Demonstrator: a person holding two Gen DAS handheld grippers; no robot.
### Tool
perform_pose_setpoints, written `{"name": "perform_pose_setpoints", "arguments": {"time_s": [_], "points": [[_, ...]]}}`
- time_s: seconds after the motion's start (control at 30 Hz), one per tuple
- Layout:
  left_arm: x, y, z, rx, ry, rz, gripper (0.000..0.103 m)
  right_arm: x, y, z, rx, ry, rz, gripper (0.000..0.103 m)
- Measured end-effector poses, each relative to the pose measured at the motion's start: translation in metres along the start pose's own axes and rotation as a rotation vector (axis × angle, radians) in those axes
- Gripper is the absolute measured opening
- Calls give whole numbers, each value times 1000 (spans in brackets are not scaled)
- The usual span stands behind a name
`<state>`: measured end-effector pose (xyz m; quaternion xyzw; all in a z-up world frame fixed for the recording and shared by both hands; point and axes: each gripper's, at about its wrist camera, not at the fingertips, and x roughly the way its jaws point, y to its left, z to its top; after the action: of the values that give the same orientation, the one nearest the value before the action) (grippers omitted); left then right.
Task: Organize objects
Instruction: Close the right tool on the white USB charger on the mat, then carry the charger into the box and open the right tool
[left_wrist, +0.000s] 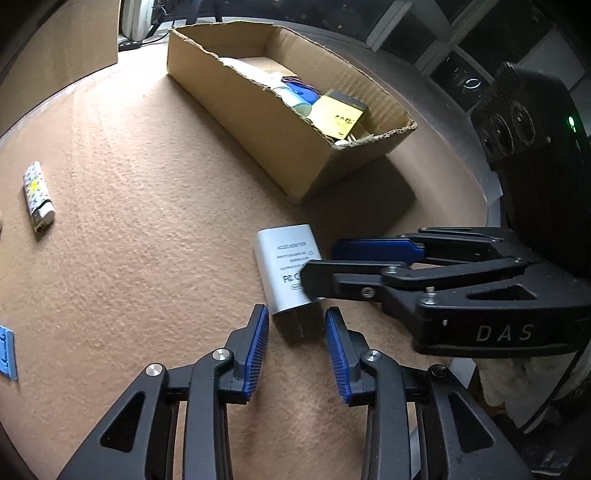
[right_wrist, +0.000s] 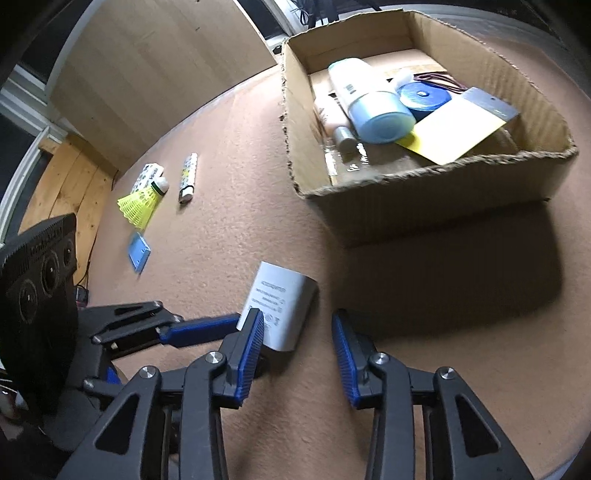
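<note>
Power adapter (left_wrist: 286, 267) lies flat on the felt-covered table (left_wrist: 147, 221), near its right edge, just before the cardboard box (left_wrist: 280, 147). Left gripper (left_wrist: 297, 350) and right gripper (right_wrist: 297, 354) both stand parted, neither clenched on it; the right's pad overlaps its corner. Risk: an off-centre pinch may skid the adapter. The box holds bottles, a blue disc, a yellow card.

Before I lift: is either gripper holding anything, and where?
Nothing gripped yet. The right gripper straddles the white adapter body, one pad clear of it; the left gripper stands open at its prong end.
</note>
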<state>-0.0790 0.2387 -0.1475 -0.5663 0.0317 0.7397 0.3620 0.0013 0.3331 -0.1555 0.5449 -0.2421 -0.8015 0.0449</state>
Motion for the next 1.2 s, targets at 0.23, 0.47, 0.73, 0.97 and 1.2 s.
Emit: {"name": "perform_pose_setpoints", "arguments": {"time_s": [0.23,0.47,0.73,0.97,1.2], "points": [[1,2,2,-10,-1,-12,34,10,3,4,-3,33,52,34],[-1,5,2,-26,-8,-9,34,7,8,8,-32,7,32,26],[-9,1,2,-27,-24,4,34,0,11,8,-74,-3,19,26],[-36,-18,17,-3,-79,19,34,-25,16,16,-95,-53,32,26],[-47,-35,55,38,-122,36,34,-55,14,37,-118,-117,33,26]]}}
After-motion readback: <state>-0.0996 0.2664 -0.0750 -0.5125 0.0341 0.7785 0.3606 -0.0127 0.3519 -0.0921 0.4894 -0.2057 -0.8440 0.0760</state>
